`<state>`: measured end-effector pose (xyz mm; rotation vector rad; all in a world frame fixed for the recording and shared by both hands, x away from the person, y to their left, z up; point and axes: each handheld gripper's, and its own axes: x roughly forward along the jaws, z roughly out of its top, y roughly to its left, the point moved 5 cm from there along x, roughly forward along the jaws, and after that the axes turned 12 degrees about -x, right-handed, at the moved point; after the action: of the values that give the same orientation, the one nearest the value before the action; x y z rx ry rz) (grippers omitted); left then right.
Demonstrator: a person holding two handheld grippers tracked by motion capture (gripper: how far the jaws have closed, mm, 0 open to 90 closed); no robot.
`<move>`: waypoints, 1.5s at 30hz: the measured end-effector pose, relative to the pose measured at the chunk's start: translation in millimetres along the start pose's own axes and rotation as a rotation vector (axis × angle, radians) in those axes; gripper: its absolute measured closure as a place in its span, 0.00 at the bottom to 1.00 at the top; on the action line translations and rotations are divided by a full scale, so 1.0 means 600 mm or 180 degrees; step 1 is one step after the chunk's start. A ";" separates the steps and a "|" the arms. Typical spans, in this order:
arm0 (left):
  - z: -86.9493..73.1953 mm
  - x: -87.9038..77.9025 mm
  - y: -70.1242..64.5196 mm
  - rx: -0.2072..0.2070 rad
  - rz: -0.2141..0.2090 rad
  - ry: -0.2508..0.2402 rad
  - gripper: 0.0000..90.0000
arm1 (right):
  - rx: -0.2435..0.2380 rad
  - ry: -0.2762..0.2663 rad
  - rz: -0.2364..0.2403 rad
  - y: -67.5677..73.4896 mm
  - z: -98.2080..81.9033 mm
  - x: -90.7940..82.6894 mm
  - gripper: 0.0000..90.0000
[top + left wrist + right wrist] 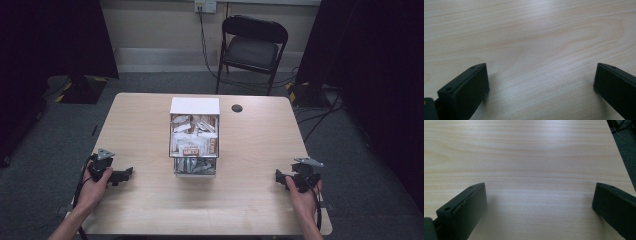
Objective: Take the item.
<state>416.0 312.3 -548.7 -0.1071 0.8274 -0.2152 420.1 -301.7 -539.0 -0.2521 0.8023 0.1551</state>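
A clear box (194,131) with a white top stands in the middle of the wooden table (145,200); it is stuffed with several packets, and its lower drawer (195,166) sticks out toward me. My left gripper (129,173) rests near the table's left edge, pointing right toward the box, held by a hand. Its jaws stand wide apart over bare wood (541,75). My right gripper (278,176) lies near the right edge, pointing left, jaws equally wide with nothing between them (539,195).
A small dark round hole (237,108) sits in the tabletop right of the box. A black folding chair (252,47) stands beyond the far edge. Cables run over the grey floor at the back right. The table's right edge (621,162) appears in the right gripper view.
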 end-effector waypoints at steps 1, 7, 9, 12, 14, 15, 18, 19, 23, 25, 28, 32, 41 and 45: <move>0.000 0.000 0.000 0.0000 0.0000 0.0000 0.00 | 0.0000 0.0001 0.0000 0.000 0.000 0.000 0.00; 0.000 0.000 0.000 -0.0001 0.0000 0.0000 0.00 | 0.0017 0.0000 -0.0021 0.002 -0.001 -0.002 0.01; 0.000 0.000 0.000 0.0000 0.0000 0.0000 0.00 | 0.0007 0.0000 0.0004 0.003 0.000 -0.005 0.06; 0.000 0.000 0.000 -0.0001 0.0000 0.0000 0.00 | -0.0004 -0.0017 0.0026 0.005 0.002 -0.010 0.19; 0.000 0.000 0.000 0.0000 0.0000 0.0001 0.00 | -0.0068 -0.0011 0.0039 0.007 0.004 -0.013 0.16; 0.000 0.000 0.000 -0.0001 0.0000 0.0001 0.00 | -0.0089 -0.0002 0.0038 0.008 0.005 -0.013 0.16; 0.000 0.000 0.000 -0.0002 0.0001 0.0000 0.00 | -0.0092 -0.0048 0.0086 0.013 0.009 -0.017 0.18; 0.000 0.000 0.000 -0.0001 0.0001 0.0001 0.00 | -0.0091 -0.0067 0.0080 0.014 0.010 -0.020 0.18; 0.000 0.000 0.000 0.0000 -0.0001 0.0001 0.00 | -0.0089 -0.0214 0.0193 0.021 0.021 -0.032 0.21; 0.000 0.000 0.000 0.0001 0.0000 0.0001 0.00 | -0.0084 -0.0291 0.0248 0.026 0.028 -0.038 0.24; 0.000 0.000 0.000 0.0001 0.0000 0.0000 0.00 | -0.0083 -0.0374 0.0381 0.036 0.035 -0.046 0.26; 0.000 0.000 0.000 0.0001 -0.0001 0.0001 0.00 | -0.0166 -0.0435 0.0442 0.045 0.043 -0.053 0.31; 0.000 0.000 0.000 0.0000 0.0000 0.0000 0.00 | -0.0260 -0.0541 0.0697 0.069 0.061 -0.075 0.42; 0.000 0.000 0.000 0.0000 0.0001 0.0002 0.00 | -0.0330 -0.0619 0.0810 0.081 0.070 -0.086 0.45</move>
<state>415.9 312.3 -548.6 -0.1069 0.8280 -0.2151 402.3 -245.4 -481.5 -0.2281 0.6312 0.4548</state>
